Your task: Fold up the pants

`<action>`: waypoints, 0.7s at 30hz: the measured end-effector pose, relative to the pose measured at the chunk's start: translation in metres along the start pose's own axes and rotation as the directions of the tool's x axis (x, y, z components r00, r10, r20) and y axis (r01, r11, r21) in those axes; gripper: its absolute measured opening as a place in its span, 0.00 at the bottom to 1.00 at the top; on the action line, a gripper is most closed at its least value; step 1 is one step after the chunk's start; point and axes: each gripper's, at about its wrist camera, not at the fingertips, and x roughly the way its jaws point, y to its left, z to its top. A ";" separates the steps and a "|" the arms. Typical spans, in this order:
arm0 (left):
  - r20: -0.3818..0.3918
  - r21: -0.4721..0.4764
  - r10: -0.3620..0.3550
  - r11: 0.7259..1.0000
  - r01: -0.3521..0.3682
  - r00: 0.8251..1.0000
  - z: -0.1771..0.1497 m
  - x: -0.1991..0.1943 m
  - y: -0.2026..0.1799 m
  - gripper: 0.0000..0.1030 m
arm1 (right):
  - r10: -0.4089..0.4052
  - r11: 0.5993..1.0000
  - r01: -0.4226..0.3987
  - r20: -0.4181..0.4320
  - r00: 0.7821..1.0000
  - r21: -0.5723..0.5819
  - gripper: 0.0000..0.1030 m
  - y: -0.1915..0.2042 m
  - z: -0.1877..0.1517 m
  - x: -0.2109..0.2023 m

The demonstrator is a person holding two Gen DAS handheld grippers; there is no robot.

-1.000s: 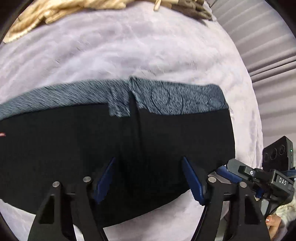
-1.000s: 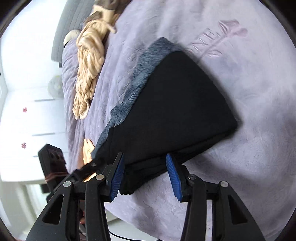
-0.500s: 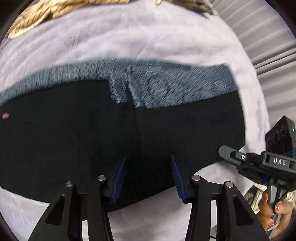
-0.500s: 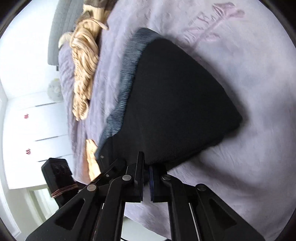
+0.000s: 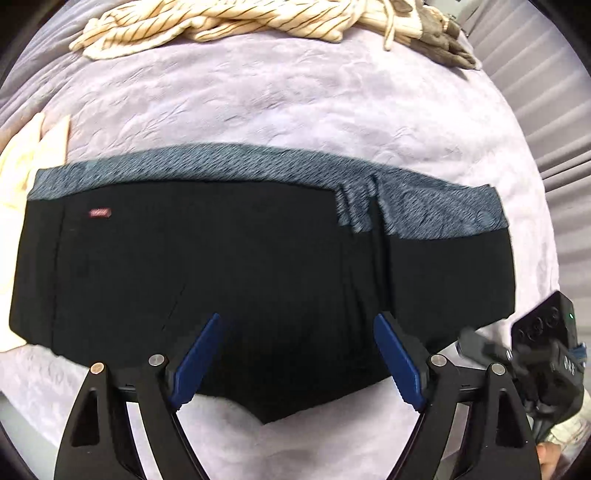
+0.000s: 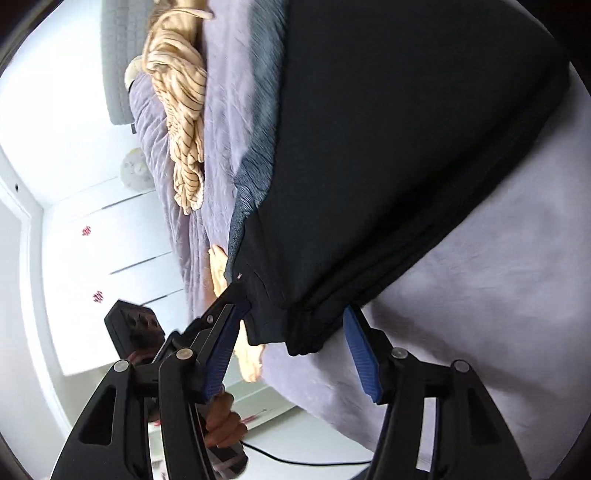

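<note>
Surface: a bed with a lilac quilted cover (image 5: 295, 99), an embossed leafy pattern pressed into it.
Centre: black pants (image 5: 258, 280) lie flat and folded into a wide band, the grey-blue waistband (image 5: 229, 166) along the 12 o'clock edge.
12 o'clock: a cream striped garment (image 5: 221, 18) lies bunched at the far edge.
1 o'clock: a grey-brown cloth (image 5: 447, 40) touches the striped one.
9 o'clock: a pale yellow cloth (image 5: 22, 170) lies just beside the pants' end.
</note>
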 end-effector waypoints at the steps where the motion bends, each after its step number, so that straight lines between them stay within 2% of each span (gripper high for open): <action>1: -0.003 0.001 -0.001 1.000 0.001 1.000 -0.003 -0.001 0.002 0.83 | 0.016 1.000 -0.016 0.004 1.000 0.018 0.61 -0.003 0.000 0.007; 7: -0.024 0.034 0.004 0.999 -0.003 1.000 -0.023 -0.008 0.023 0.83 | 0.056 0.996 -0.058 0.036 0.998 0.061 0.61 -0.007 -0.006 0.018; 11: -0.032 0.023 -0.029 0.999 0.030 0.999 -0.017 -0.005 0.020 0.83 | 0.052 0.999 -0.053 0.051 0.997 0.009 0.61 0.005 -0.015 0.008; 17: -0.097 0.035 -0.161 0.986 0.165 0.982 0.001 0.029 -0.009 0.83 | 0.041 0.990 -0.055 0.107 0.993 0.131 0.59 -0.015 -0.003 0.017; 20: -0.072 0.021 -0.172 0.985 0.174 0.982 0.002 0.023 -0.009 0.83 | 0.041 0.990 -0.059 0.136 0.990 0.126 0.59 -0.013 -0.003 0.016; 21: -0.065 0.021 -0.165 0.986 0.167 0.984 0.002 0.018 -0.006 0.83 | 0.054 0.988 -0.074 0.151 0.987 0.136 0.54 -0.014 -0.001 0.015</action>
